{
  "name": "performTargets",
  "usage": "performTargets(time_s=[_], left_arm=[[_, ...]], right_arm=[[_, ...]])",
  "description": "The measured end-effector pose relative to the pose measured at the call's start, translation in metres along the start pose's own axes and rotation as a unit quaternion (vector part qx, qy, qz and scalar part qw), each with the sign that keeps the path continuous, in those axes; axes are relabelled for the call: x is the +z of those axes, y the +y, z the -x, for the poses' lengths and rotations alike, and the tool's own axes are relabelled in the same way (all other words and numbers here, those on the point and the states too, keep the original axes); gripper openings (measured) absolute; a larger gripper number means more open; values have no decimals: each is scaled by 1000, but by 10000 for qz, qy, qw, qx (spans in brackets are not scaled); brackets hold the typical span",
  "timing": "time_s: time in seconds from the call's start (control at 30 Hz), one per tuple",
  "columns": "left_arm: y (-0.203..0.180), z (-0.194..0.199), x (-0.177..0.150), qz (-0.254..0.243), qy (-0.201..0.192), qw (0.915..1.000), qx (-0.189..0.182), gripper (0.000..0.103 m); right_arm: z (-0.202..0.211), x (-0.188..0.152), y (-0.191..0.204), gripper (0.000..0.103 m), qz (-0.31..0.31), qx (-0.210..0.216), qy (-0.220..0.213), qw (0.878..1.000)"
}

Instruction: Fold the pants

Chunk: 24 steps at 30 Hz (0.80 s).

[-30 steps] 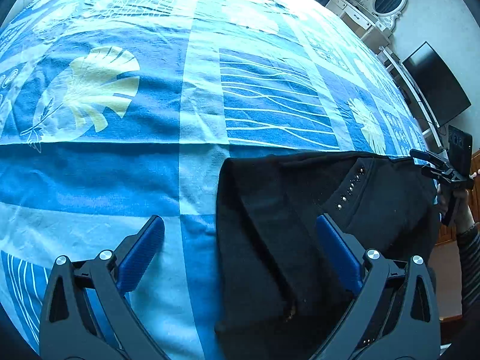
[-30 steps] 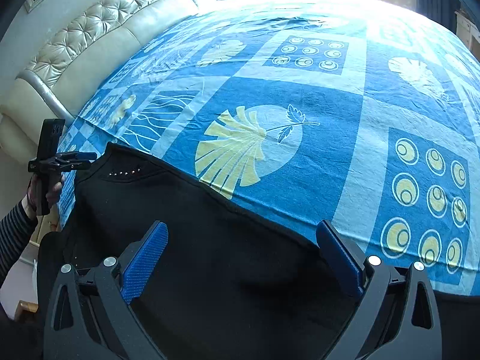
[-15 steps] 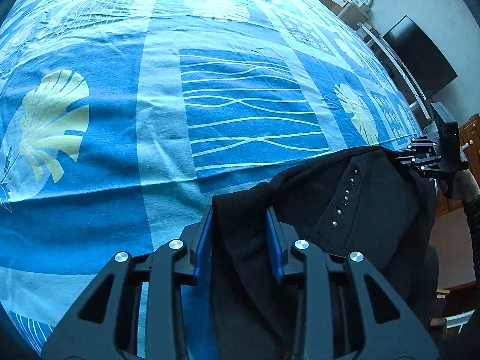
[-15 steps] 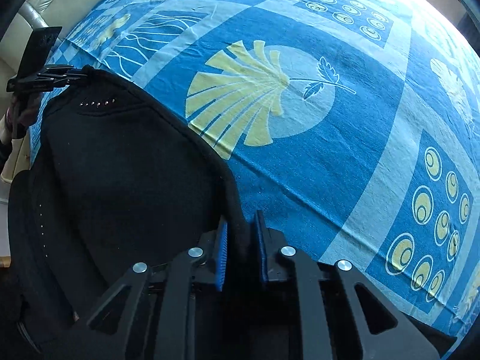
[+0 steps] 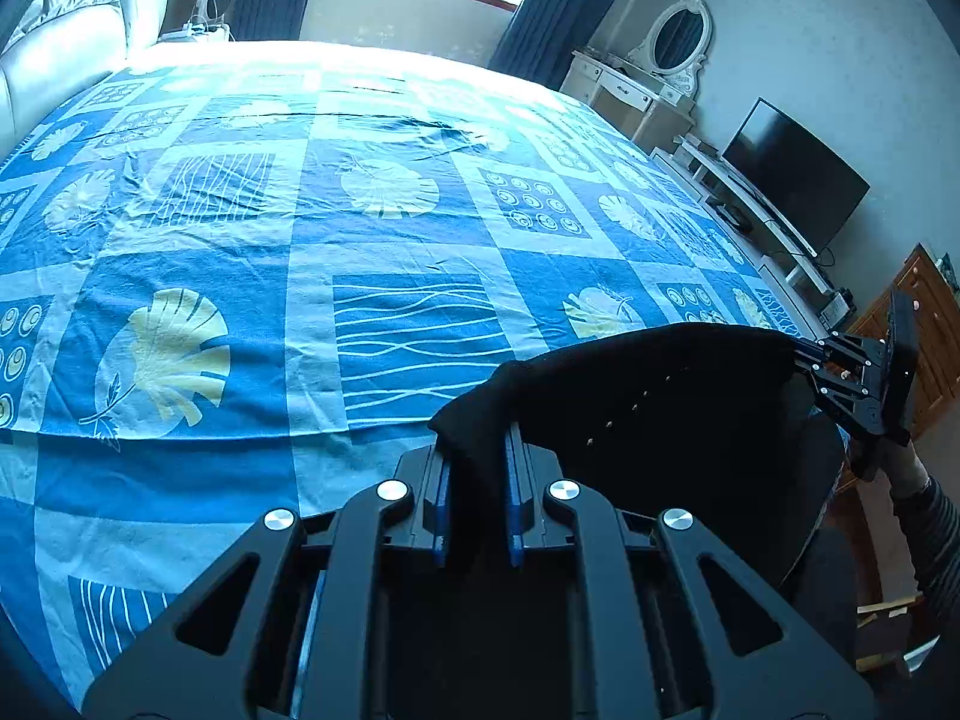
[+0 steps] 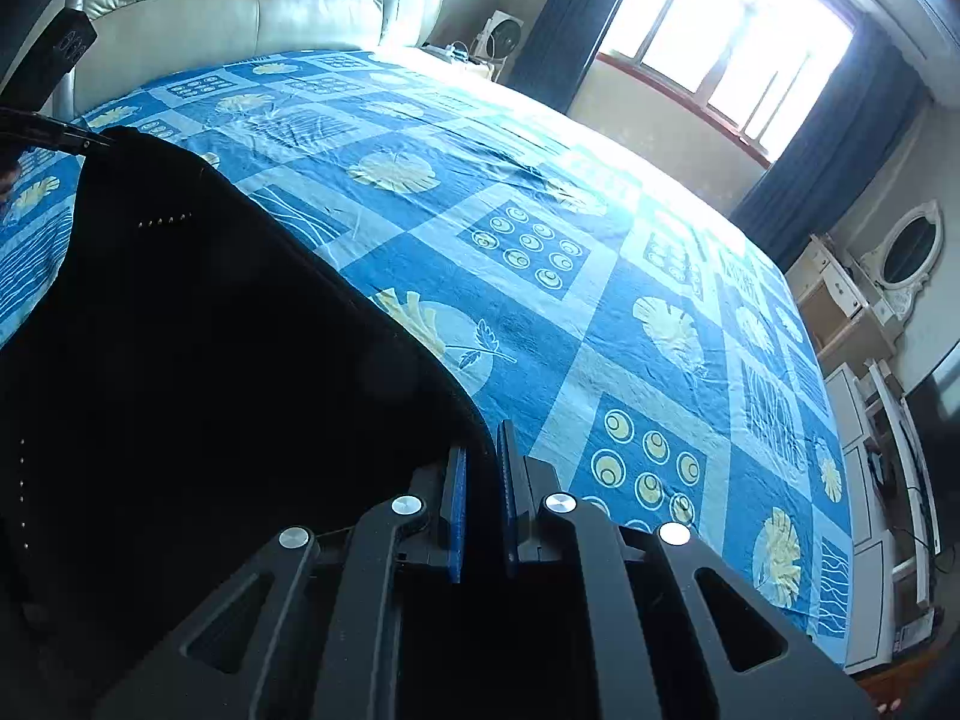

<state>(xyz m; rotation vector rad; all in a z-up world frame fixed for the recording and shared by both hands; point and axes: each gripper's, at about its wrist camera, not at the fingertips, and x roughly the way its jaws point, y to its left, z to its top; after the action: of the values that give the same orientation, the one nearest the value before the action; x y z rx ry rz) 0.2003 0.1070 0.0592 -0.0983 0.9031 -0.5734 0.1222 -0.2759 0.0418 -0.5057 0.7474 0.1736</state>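
Both the left gripper [image 5: 477,450] and right gripper [image 6: 482,450] pinch the black pants [image 5: 660,396], lifted above the bed [image 5: 300,210]; next, probably carry over and lay flat.

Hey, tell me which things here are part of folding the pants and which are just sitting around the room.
Part of the job:
black pants
left hand-held gripper, shut on the pants
right hand-held gripper, shut on the pants
bed

Just sitting around:
television
dressing table
oval mirror
fan
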Motion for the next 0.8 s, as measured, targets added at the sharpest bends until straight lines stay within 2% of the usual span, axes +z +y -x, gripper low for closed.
performTargets(time_s=[0.23,0.4,0.57,0.63,0.67,0.7,0.73,0.77,0.8], left_arm=[[-4,36,-87,347,260,9991,3,15],[-8,34,-136,447,654,9968,123,15],[2,19,-177,706,1253,9882,519,14],[9,28,-184,983,1192,9871,426,16],[12,37,-187,1133,1117,9867,336,19],[14,45,-190,1274,1048,9860,237,28],[17,53,-193,1438,960,9848,172,36],[18,60,-195,1613,851,9831,117,40],[18,66,-198,1766,766,9813,6,44]], right_arm=[[47,-75,60,9,121,-6,20,9999],[41,-118,94,10,301,153,493,9982],[35,-136,103,12,222,284,746,9966],[41,-135,95,21,8,448,828,9956],[45,-135,90,35,-156,517,850,9949],[50,-135,83,51,-396,635,847,9936],[54,-136,74,56,-724,807,835,9906],[57,-139,64,58,-1135,1037,840,9845],[58,-142,53,58,-1606,1318,883,9742]])
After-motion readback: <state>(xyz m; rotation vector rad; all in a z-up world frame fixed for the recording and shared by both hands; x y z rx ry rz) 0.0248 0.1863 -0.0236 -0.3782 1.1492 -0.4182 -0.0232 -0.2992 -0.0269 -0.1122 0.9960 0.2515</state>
